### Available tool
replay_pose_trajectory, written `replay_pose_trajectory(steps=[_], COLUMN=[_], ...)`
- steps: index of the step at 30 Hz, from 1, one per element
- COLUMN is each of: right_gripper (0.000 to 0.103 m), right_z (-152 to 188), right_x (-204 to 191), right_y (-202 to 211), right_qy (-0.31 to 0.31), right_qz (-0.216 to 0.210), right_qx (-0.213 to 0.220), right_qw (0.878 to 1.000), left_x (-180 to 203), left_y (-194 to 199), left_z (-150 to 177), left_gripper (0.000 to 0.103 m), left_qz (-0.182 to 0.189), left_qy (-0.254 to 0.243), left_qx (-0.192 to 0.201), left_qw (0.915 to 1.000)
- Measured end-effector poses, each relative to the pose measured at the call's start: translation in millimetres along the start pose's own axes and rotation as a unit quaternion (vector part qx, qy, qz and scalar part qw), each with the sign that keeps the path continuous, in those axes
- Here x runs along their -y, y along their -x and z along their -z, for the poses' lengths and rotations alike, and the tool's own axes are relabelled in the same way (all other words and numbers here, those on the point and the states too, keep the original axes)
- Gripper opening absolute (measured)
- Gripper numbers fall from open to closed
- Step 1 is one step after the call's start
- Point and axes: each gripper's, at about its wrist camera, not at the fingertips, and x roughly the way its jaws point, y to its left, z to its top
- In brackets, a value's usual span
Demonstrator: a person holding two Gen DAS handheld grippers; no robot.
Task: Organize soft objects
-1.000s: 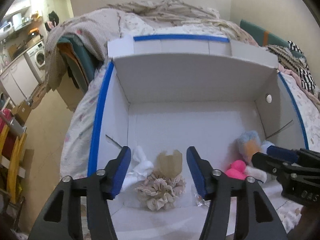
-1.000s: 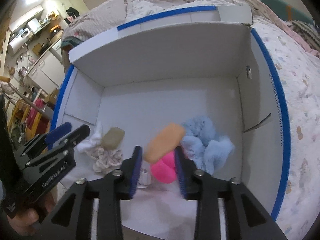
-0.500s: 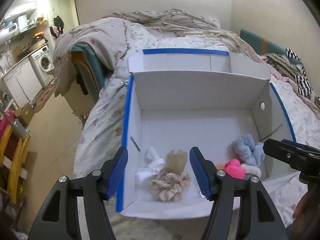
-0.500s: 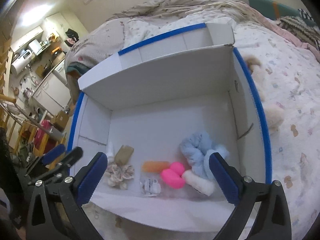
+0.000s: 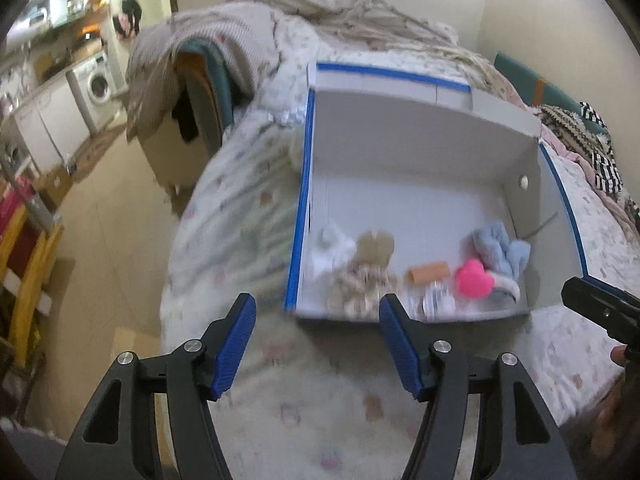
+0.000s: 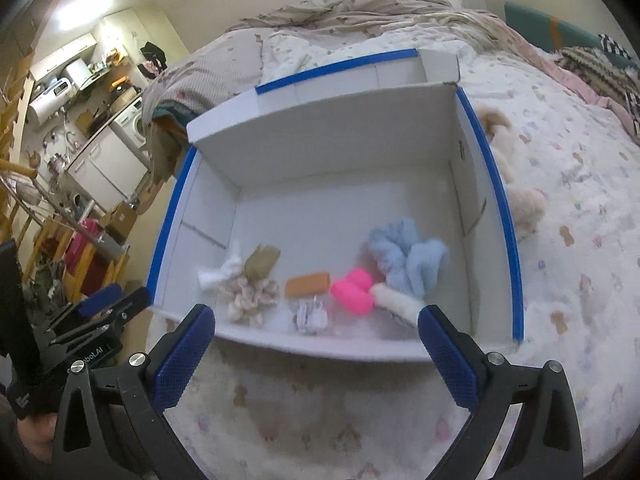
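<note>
A white cardboard box (image 6: pixel 320 140) with blue-taped edges sits on the bed. Along its near side lie a white cloth (image 6: pixel 220 274), a tan piece (image 6: pixel 262 260), a cream scrunchie (image 6: pixel 252 296), an orange sponge (image 6: pixel 308 283), a clear packet (image 6: pixel 310 314), a pink soft toy (image 6: pixel 354 292), a white roll (image 6: pixel 394 302) and a fluffy blue cloth (image 6: pixel 408 258). My right gripper (image 6: pixel 316 320) hangs before the box's near wall, open wide and empty. My left gripper (image 5: pixel 316 320) is open and empty, outside the box (image 5: pixel 420 136) near its front left corner.
The bed has a pale patterned quilt (image 6: pixel 560 208) and heaped blankets (image 6: pixel 360 4) behind the box. Beige plush pieces (image 6: pixel 524 204) lie outside the box's right wall. Left of the bed are bare floor (image 5: pixel 112 248), a washing machine (image 5: pixel 96 84) and a yellow rack (image 5: pixel 28 280).
The right gripper let go of the orange sponge, which now lies in the box, and its jaws spread wide. Both grippers drew back out of the box toward its front.
</note>
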Motion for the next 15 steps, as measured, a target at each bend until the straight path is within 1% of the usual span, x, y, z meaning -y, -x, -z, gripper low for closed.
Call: replay_pose_trajectory(steps=[4,7,9,12,14,15], right_gripper=[0.103,0.103,0.103,0.103,0.103,0.103], right_z=[18.8,29.5,34.0,38.6,40.2,40.8], right_x=[-2.0,-0.6,0.6,4.4,8.0,10.1], right_y=[8.1,12.3,16.3,19.8,19.7,20.1], right_qy=[0.009,0.003,-0.002,-0.013,-0.024,-0.030], right_qz=[0.029,0.036,0.040,0.043,0.043,0.044], right_qx=[-0.003,-0.007,-0.001,0.000,-0.003,-0.002], right_qw=[1.000,0.999,0.999,0.999,0.999,0.999], left_x=[-1.2,-1.9,-4.8,-6.2,-4.8,-2.9], left_y=[6.5,15.0,23.3,32.0,35.8,38.5], left_z=[12.8,16.3,18.5,19.9,19.4,19.2], left_gripper=[0.061,0.061,0.061,0.061,0.061,0.061], left_qz=[0.003,-0.001,-0.001,-0.011,-0.014,-0.017], left_qy=[0.009,0.016,0.022,0.025,0.020,0.014], left_qx=[-0.009,-0.007,0.004,0.023,0.037,0.050], left_qw=[0.9999,0.9999,0.9997,0.9994,0.9990,0.9985])
